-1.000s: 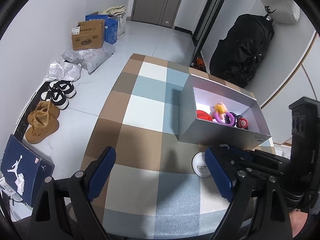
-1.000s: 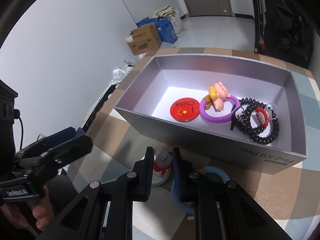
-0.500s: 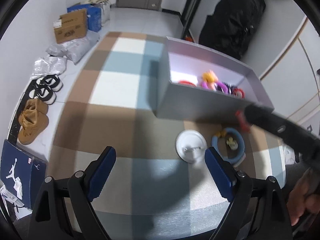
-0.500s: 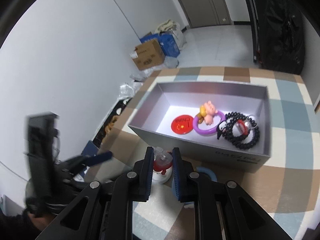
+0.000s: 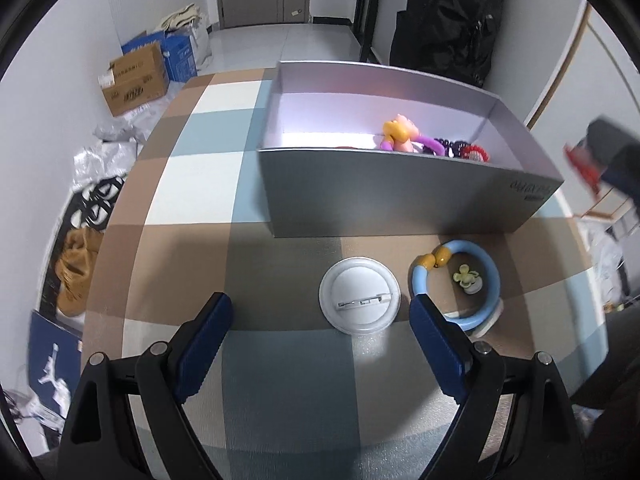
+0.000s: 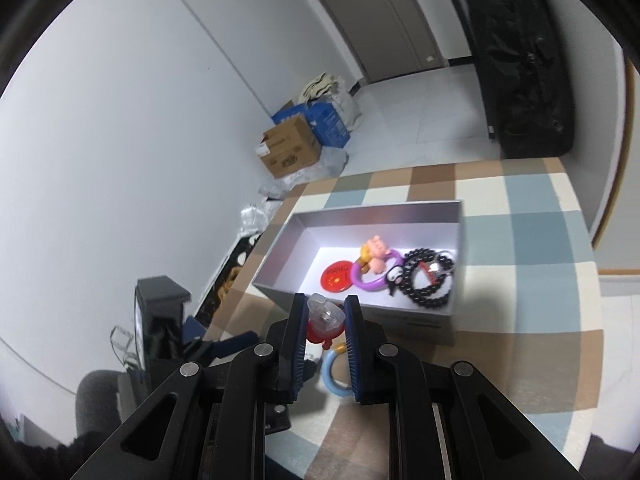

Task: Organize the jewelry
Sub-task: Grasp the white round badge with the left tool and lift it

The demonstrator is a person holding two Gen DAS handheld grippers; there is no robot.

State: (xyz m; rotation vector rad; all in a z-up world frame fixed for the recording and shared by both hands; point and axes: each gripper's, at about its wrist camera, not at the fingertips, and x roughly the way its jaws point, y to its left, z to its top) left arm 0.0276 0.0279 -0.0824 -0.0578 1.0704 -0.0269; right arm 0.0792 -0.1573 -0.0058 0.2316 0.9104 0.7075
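Note:
A silver box (image 6: 280,248) on the checked table holds a red round badge (image 6: 338,278), a purple ring with a pink pig (image 6: 374,268) and black bead bracelets (image 6: 428,280). My right gripper (image 6: 326,312) is shut on a small red and clear trinket (image 6: 324,318), held in the air before the box's near wall. In the left wrist view a white pin badge (image 5: 359,300) lies face down before the box (image 5: 400,200), next to a blue ring (image 5: 490,276). My left gripper (image 5: 320,312) hangs open over the table, the badge between its fingertips' line and the box.
A small yellow-green charm (image 5: 466,278) lies inside the blue ring. Cardboard boxes (image 5: 134,80), bags and shoes (image 5: 76,268) sit on the floor left of the table. A black bag (image 5: 448,20) stands behind the box. The right gripper (image 5: 612,160) shows blurred at the right edge.
My right gripper has risen from the table with the red trinket between its pads. My left gripper has swung round, bringing the white badge and blue ring into view near its fingertips.

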